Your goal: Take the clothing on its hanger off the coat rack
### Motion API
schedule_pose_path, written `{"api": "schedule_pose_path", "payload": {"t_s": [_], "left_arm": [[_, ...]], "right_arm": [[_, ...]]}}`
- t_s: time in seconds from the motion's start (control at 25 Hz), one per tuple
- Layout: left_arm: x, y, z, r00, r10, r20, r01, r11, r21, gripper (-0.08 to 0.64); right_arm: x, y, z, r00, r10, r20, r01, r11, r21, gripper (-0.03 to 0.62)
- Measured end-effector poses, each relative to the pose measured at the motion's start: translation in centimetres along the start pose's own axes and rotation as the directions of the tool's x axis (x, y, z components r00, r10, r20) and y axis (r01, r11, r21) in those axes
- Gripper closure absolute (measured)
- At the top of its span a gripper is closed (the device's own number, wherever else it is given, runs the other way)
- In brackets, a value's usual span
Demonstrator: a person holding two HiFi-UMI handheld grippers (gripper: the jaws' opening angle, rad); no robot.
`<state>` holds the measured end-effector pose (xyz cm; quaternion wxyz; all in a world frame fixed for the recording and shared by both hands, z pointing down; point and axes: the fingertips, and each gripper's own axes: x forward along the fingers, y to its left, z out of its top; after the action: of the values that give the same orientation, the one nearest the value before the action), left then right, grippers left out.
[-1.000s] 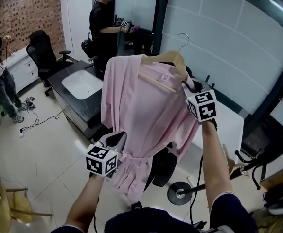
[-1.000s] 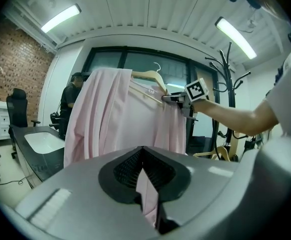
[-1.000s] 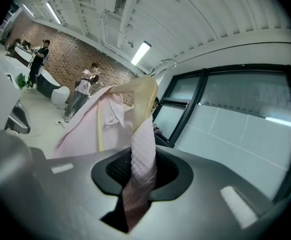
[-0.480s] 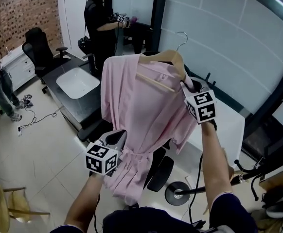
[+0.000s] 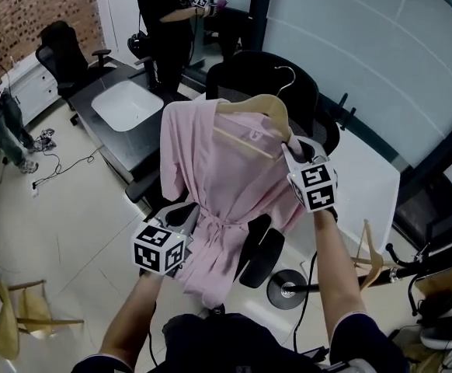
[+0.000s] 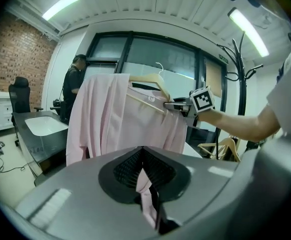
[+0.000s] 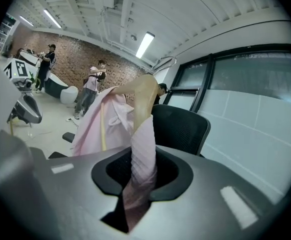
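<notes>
A pink robe [image 5: 210, 181] hangs on a wooden hanger [image 5: 259, 106] with a metal hook [image 5: 286, 74], held free in the air. My right gripper [image 5: 292, 148] is shut on the hanger's right shoulder, with robe cloth [image 7: 141, 149] pinched between the jaws. My left gripper [image 5: 186, 217] is shut on the robe's lower front, where a fold of pink cloth [image 6: 144, 186] runs through the jaws. The black coat rack [image 6: 239, 74] stands off to the right, apart from the hanger. In the left gripper view the right gripper [image 6: 174, 104] shows at the hanger's end [image 6: 148, 79].
A black office chair [image 5: 261, 72] stands right behind the robe. A dark desk [image 5: 113, 138] with a white tray [image 5: 129, 103] lies to the left, and a white table [image 5: 370, 185] to the right. Another wooden hanger [image 5: 370, 255] hangs near the rack's base [image 5: 286, 292]. A person [image 5: 162, 14] stands at the back.
Both grippers have come down with the robe and hanger, the right one more. The robe now hangs lower, in front of the black chair.
</notes>
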<state>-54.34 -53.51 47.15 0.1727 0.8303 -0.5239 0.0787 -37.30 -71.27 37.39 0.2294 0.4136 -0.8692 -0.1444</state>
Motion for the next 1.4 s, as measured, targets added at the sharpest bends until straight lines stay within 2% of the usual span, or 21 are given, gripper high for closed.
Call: {"api": "schedule_pose_path", "payload": {"t_s": [0.28,0.52,0.96,1.4], "left_arm": [[-0.5,0.3,-4.0,0.997,0.006,-0.072,-0.009,0.999,-0.04,0.548],[-0.7,0.4,-6.4,0.994,0.015,-0.113,-0.022,0.998,-0.067,0.548],[-1.2,0.5,-10.9,0.982,0.036,-0.184,-0.059,0.991,-0.116,0.548],[-1.5,0.3,-13.3,0.977,0.053,-0.209,-0.089,0.982,-0.167,0.548]], "right_arm": [[0.7,4.4,-4.7,0.998,0.054,-0.033,-0.054,0.998,-0.011,0.528],[2.1,8.7,-8.2,0.984,0.168,-0.066,-0.167,0.986,0.018,0.566],[4.6,14.9,-14.8,0.924,0.36,-0.126,-0.346,0.931,0.119,0.568],[6.8,22.5,-20.9,0.84,0.497,-0.22,-0.464,0.866,0.184,0.568]]}}
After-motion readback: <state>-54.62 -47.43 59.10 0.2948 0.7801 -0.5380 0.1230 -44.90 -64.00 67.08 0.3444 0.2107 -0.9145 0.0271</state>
